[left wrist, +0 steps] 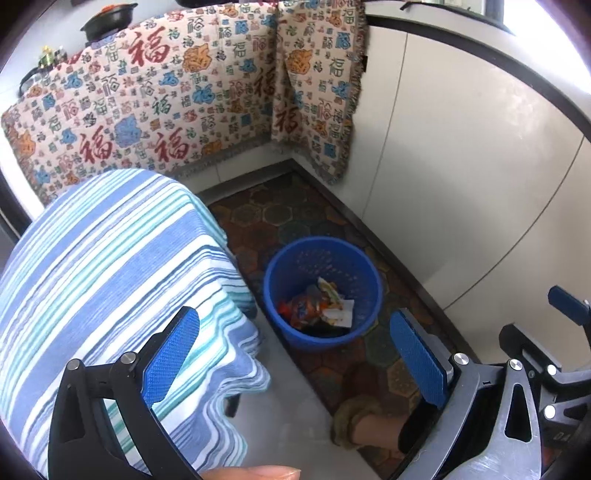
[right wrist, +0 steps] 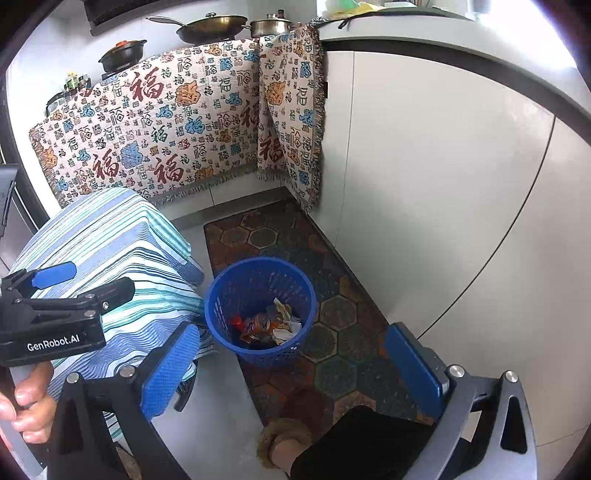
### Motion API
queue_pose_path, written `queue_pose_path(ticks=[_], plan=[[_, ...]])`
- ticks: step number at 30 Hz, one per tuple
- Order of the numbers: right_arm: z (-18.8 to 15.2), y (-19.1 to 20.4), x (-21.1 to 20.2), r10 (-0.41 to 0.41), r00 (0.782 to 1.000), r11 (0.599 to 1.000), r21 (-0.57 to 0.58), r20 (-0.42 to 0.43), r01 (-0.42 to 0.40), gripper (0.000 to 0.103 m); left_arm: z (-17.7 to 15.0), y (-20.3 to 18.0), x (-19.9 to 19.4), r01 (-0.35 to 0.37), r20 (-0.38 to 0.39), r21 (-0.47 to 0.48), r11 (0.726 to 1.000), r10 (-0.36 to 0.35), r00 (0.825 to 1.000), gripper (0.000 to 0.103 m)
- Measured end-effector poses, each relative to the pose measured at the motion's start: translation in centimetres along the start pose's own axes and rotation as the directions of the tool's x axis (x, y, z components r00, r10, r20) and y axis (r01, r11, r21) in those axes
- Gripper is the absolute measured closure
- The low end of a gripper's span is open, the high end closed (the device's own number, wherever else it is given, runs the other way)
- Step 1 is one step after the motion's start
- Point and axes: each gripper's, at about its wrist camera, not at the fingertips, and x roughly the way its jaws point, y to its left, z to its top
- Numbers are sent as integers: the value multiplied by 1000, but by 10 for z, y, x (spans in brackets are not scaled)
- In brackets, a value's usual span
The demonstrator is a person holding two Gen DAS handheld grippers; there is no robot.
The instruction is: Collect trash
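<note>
A blue plastic basket (left wrist: 334,258) stands on the floor mat, with crumpled wrappers and paper scraps (left wrist: 319,306) lying in its bottom. My left gripper (left wrist: 295,354) hovers above and in front of it, open, with nothing between its blue pads. The right wrist view shows the same basket (right wrist: 258,282) and trash (right wrist: 269,325) below my right gripper (right wrist: 291,369), which is also wide open with nothing in it. The left gripper (right wrist: 103,278) appears at that view's left, over the table, held by a hand (right wrist: 26,402).
A table under a blue striped cloth (left wrist: 110,277) stands left of the basket. A hexagon-patterned mat (right wrist: 332,314) runs along white cabinets (right wrist: 424,166). A patterned blanket (right wrist: 166,122) hangs over the counter behind, with pots (right wrist: 210,26) on top. A slippered foot (right wrist: 284,439) stands on the mat.
</note>
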Motion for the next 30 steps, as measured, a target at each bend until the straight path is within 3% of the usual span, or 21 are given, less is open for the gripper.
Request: queue_pose_path(ticks=[30], plan=[[0,3,13,-11,999,1000,6,-53,11,0,1,-6,-1,-48,15,29,998,48,999,0]])
